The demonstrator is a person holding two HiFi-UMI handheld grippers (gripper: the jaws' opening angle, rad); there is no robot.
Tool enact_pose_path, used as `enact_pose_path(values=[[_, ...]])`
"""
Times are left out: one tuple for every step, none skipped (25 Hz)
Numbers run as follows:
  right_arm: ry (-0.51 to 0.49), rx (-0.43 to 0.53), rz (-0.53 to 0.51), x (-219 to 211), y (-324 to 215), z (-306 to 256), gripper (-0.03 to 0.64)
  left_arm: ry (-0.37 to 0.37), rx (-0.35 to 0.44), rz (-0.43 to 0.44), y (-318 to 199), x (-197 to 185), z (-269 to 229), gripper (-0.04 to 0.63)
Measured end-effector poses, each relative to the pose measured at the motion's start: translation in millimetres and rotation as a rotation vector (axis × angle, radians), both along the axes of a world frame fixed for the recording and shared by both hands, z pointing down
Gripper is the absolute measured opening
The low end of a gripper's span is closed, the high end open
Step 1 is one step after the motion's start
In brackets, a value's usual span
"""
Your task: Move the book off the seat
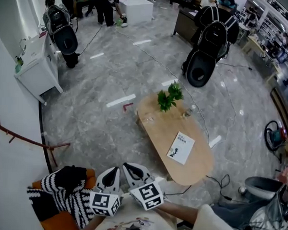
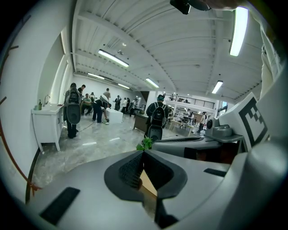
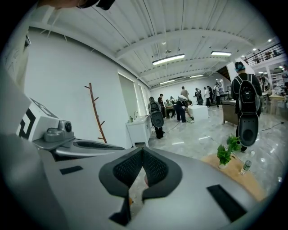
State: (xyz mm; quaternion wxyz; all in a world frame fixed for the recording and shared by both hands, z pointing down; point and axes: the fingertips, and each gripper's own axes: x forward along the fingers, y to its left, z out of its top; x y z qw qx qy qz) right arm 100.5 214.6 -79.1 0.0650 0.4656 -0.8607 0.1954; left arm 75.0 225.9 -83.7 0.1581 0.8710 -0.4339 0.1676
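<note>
At lower left stands the orange seat [image 1: 56, 226], with no book visible on it. At bottom centre the left gripper [image 1: 111, 177] and right gripper [image 1: 136, 173] have their jaws clenched on nothing. Right of centre the book [image 1: 180, 147] lies flat on the wooden surface [image 1: 156, 128]. It looks thin, light and fairly stiff, and is probably best pinched by an edge.

The left gripper [image 1: 113, 171] and the right gripper [image 1: 131, 167] hang side by side, nearly touching, and both point away from the person with a slight downward tilt. The left gripper's jaws are closed: the fingertips meet, and the dark ribbed pads [image 2: 130, 170] spread into a narrow wedge behind them with nothing gripped. The right gripper's jaws are closed too, tips together, its pads [image 3: 128, 168] empty. A marker cube [image 1: 105, 203] sits behind each pair of fingers. The right forearm [image 1: 181, 211] reaches in behind its gripper from the lower right.
</note>
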Motion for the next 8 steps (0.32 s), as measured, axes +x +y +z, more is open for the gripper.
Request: enact_pose_path(values=[[0.002,0.002,0.001,-2,1,0,0.008,-0.002,0.004,0.003,2,-2,-1,0.008],[0.004,0.002,0.001,-4,2,0,0.008,-0.004,0.009,0.008,4,-3,-2,0.009],[0.006,-0.001,0.001,-5,4,1,0.008,-0.007,0.011,0.011,6,-4,-2,0.008],[0.006,-0.008,0.003,-6,5,2,0.008,-0.009,0.011,0.013,9,-5,-3,0.008],[0.006,-0.015,0.005,-8,8,3,0.008,-0.01,0.009,0.013,12,-6,-3,0.008],[0.003,-0.023,0.008,-9,11,3,0.008,-0.01,0.006,0.012,16,-8,-4,0.009],[-0.003,-0.031,0.011,-10,14,2,0.008,-0.011,0.002,0.011,19,-11,-5,0.008],[-0.009,-0.038,0.015,-12,17,1,0.008,-0.012,-0.002,0.01,23,-13,-7,0.008]])
